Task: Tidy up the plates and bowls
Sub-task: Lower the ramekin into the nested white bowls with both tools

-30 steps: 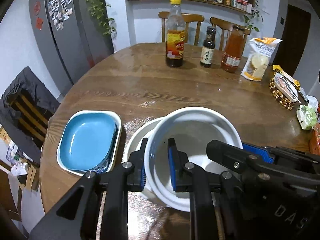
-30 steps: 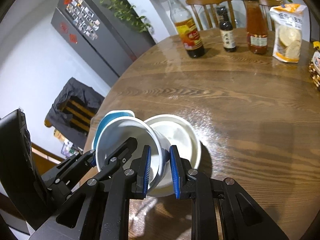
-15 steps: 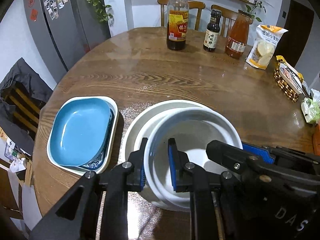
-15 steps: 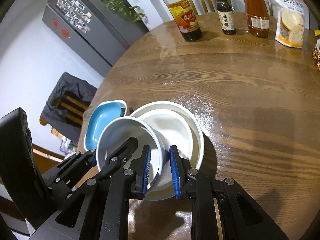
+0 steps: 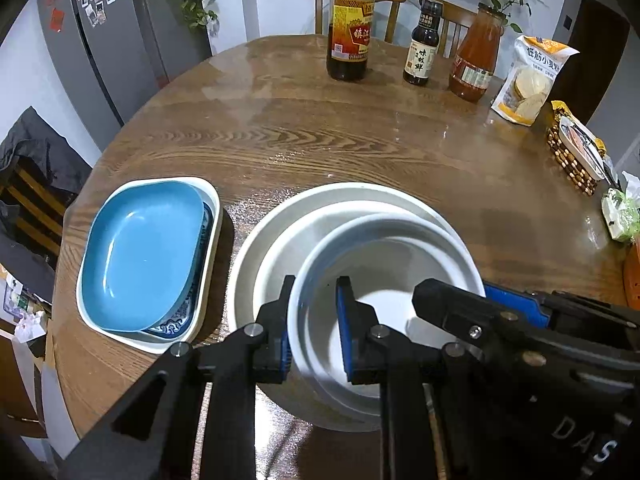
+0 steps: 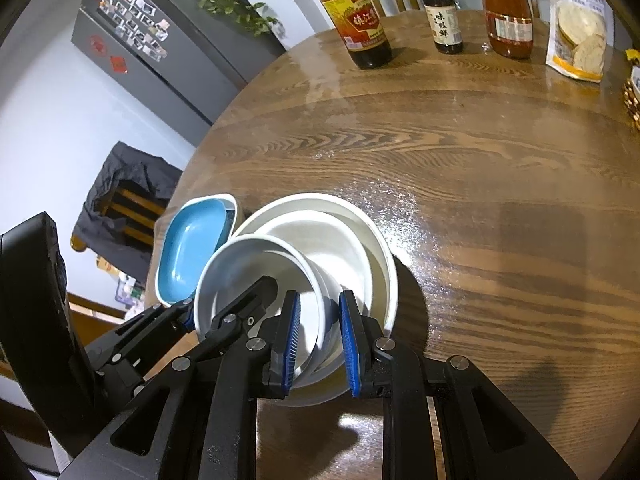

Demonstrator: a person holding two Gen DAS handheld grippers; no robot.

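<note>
Both my grippers clamp one white bowl, sitting inside the larger white bowl at the near edge of the table.

Nearest me, my left gripper point(image 5: 312, 320) pinches the left side of the small white bowl point(image 5: 384, 280), one pad inside, one outside; my right gripper point(image 6: 320, 334) grips its right side the same way, jaws narrow on the wall. The bowl leans inside the large white bowl point(image 5: 256, 240) beneath it. Just left sits a blue dish point(image 5: 140, 252) stacked in a white square plate point(image 5: 212, 216). The wooden table point(image 5: 320, 136) stretches beyond; at its far side stand a vinegar bottle point(image 5: 350, 36), a small dark bottle point(image 5: 422, 52), an orange sauce jar point(image 5: 476, 64) and a snack bag point(image 5: 528, 80).
</note>
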